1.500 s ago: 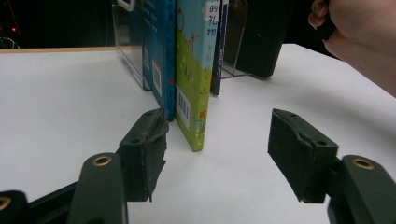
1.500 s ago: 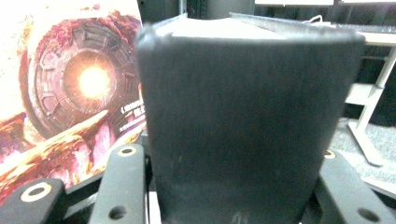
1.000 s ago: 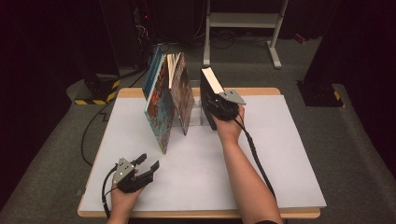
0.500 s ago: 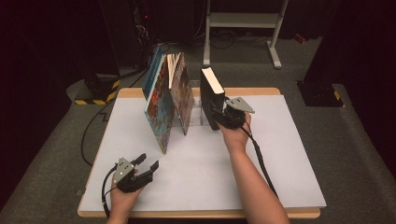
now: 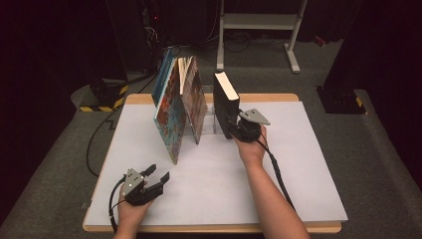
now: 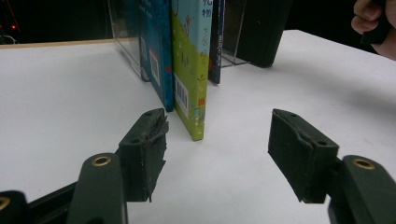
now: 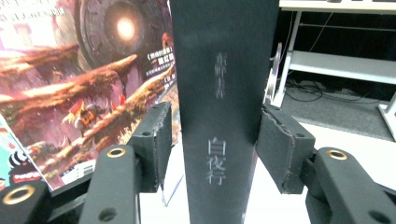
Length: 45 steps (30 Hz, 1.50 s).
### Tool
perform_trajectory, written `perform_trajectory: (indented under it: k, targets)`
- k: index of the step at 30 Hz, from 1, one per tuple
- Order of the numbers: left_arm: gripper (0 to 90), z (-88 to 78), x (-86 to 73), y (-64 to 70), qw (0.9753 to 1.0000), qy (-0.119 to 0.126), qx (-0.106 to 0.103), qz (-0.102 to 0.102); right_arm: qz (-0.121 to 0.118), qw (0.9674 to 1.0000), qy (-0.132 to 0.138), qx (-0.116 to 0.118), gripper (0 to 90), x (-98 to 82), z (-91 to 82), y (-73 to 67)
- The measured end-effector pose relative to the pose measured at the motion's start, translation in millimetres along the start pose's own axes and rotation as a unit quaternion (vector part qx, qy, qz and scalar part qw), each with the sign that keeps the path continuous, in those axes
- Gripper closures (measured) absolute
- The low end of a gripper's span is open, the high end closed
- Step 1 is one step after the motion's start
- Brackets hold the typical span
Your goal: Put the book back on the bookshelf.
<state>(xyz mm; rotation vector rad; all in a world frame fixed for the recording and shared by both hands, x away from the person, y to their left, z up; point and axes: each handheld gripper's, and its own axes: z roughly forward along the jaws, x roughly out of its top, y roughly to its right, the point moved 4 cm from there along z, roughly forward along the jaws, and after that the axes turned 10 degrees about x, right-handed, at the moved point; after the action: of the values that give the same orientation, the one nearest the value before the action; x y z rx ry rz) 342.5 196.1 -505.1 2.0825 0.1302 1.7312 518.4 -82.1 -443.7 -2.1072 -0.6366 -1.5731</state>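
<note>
Right claw (image 7: pixel 212 154) closing around upright black book (image 7: pixel 219 107).

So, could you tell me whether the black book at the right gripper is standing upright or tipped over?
Upright: the black book stands on its bottom edge on the table, spine toward the right gripper.

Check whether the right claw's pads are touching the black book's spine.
Cannot tell. In the right gripper view the right claw straddles the black book as its jaws have been closing; the right pad meets its edge, the left shows a sliver.
</note>
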Motion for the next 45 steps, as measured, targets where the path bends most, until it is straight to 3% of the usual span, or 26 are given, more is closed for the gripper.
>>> perform_trajectory:
  k: [9,31,45]
  targets:
    - [37.0,0.9,-1.1,0.9,1.0,-0.001,0.0,-0.004,0.001,1.0,-0.006,-0.003,53.0,-4.2,1.0,0.9]
    - [37.0,0.4,-0.4,-0.4,1.0,-0.002,0.0,0.001,0.004,1.0,-0.006,-0.003,52.9,-2.7,5.3,-6.2]
    - [37.0,0.6,-0.1,-1.0,1.0,-0.001,0.001,-0.002,0.01,0.9998,-0.012,0.013,50.6,1.0,18.1,-16.4]
